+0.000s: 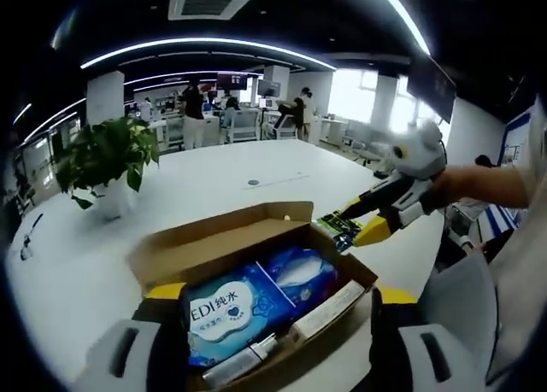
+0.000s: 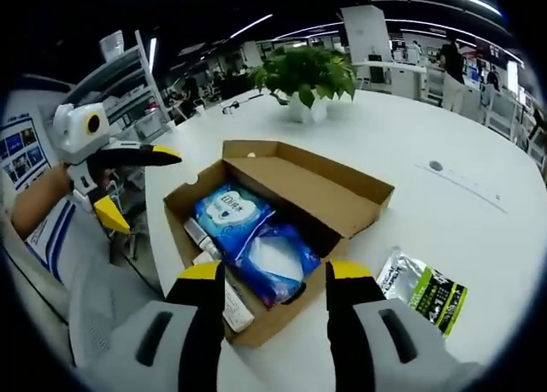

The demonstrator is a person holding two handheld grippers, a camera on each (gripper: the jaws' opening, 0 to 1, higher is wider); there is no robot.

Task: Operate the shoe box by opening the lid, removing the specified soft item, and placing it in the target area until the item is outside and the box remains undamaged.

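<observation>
Shoe box [image 2: 282,213] lies open on the white surface [image 2: 444,204]; blue wipes pack [image 2: 232,211] inside, between both released tongs, left [image 1: 269,324], right [image 2: 272,277].

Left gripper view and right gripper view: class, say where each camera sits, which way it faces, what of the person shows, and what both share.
Left gripper view: rides the left claw, looking over the open shoe box toward a potted plant; the right claw and a forearm enter from the right.
Right gripper view: rides the right claw, facing the box from another side; the left claw enters from the left.
Shared: box, blue wipes pack, green packet, plant, white table.
</observation>
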